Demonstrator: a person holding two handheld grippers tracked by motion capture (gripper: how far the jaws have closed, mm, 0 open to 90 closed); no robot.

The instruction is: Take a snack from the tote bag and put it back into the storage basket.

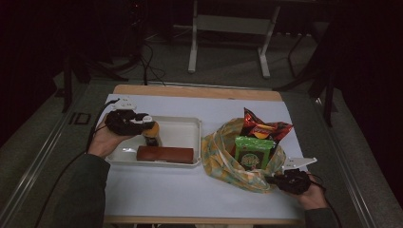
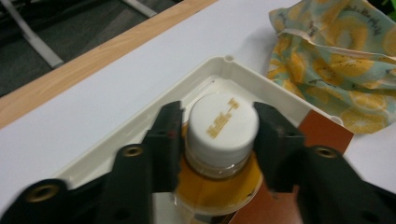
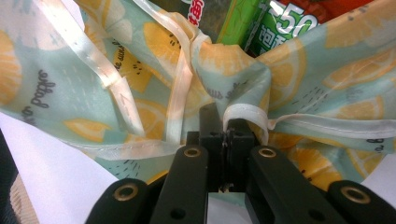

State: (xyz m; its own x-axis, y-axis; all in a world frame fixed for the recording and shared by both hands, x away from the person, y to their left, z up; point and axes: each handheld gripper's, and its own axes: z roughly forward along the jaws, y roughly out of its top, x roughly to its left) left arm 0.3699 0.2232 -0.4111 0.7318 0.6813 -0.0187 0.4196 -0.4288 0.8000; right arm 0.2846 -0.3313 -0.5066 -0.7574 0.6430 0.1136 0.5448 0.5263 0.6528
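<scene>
On the white table [image 1: 157, 190] the lemon-print cloth bag [image 1: 223, 156] lies right of the white tray [image 1: 190, 124], its near hem clamped in the shut jaws of the right gripper [image 3: 227, 135] at the bag's near right corner. In the tray's left part, just beyond the brown box [image 1: 165, 154], an orange bottle [image 2: 219, 177] with a white cap [image 2: 223, 125] stands between the jaws of the left gripper [image 2: 218, 140]. Those jaws stand on either side of the cap, and whether they still press it I cannot tell.
</scene>
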